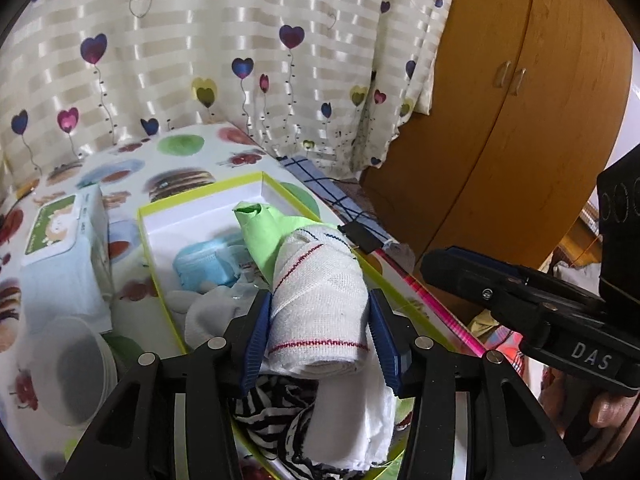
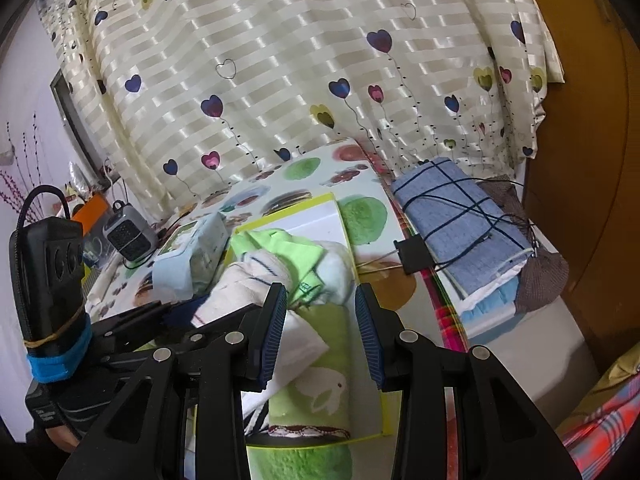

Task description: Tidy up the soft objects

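Note:
A rolled white cloth with red stitching (image 1: 320, 280) lies lengthwise between my left gripper's (image 1: 320, 296) blue pads, which touch it on both sides, low over a white box with a yellow-green rim (image 1: 140, 216). Inside the box are a light green cloth (image 1: 264, 236), a blue item (image 1: 204, 264), a grey sock (image 1: 208, 312), a black-and-white striped cloth (image 1: 272, 408) and a folded white cloth (image 1: 360, 420). My right gripper (image 2: 320, 292) hangs open over the box's near end, above a green rabbit towel (image 2: 320, 380), with nothing between its pads. The roll (image 2: 240, 280) is to its left.
A pack of wipes (image 1: 60, 248) and a white bowl (image 1: 72, 368) stand left of the box. A blue checked cloth bundle (image 2: 460, 208) with a black clip (image 2: 414, 254) lies to the right. A wooden wardrobe (image 1: 520, 120) and a heart-print curtain (image 2: 320, 60) close off the back.

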`<state>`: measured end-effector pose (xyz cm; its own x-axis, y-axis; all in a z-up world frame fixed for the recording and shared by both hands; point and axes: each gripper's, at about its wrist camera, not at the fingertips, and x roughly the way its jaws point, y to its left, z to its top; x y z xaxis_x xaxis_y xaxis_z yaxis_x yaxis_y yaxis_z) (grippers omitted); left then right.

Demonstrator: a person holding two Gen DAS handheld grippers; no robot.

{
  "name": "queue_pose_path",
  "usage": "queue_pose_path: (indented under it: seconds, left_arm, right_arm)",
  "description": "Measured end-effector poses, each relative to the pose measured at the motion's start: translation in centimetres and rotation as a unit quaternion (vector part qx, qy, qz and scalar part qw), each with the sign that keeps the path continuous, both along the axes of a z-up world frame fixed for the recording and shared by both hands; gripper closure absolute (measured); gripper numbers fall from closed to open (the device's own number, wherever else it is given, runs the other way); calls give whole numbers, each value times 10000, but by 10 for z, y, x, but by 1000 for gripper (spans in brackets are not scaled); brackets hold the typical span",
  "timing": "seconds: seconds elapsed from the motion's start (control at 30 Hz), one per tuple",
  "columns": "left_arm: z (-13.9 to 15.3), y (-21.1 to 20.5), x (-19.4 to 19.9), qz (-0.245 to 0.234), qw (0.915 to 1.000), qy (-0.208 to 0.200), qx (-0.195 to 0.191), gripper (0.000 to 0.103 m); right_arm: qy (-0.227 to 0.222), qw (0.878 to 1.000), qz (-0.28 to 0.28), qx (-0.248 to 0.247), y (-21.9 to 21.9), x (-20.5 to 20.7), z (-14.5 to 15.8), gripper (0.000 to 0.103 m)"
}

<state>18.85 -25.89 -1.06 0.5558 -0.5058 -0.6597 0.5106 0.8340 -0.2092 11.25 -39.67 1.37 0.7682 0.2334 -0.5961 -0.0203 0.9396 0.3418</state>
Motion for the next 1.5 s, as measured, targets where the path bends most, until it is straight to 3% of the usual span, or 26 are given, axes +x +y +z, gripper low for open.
queue_pose_path:
  seconds: [0.63, 0.73, 0.83, 1.5]
  left_arm:
    - [34, 21, -39, 82, 9990, -431, -88, 53]
    - [39, 27, -50, 179, 9987, -477, -47, 53]
    - [42, 34, -58, 290, 9983, -505, 24, 53]
    - [43, 69, -123, 774, 9949, -573, 292, 53]
  right_arm:
    - [-50, 9999, 93, -122, 10, -23, 10, 66]
    - [-49, 9996, 180, -214, 21, -31, 13, 64]
    - [-42, 9989, 298, -353, 32, -40, 16, 56]
    - [92, 9918, 671, -1087, 84, -93, 21, 55]
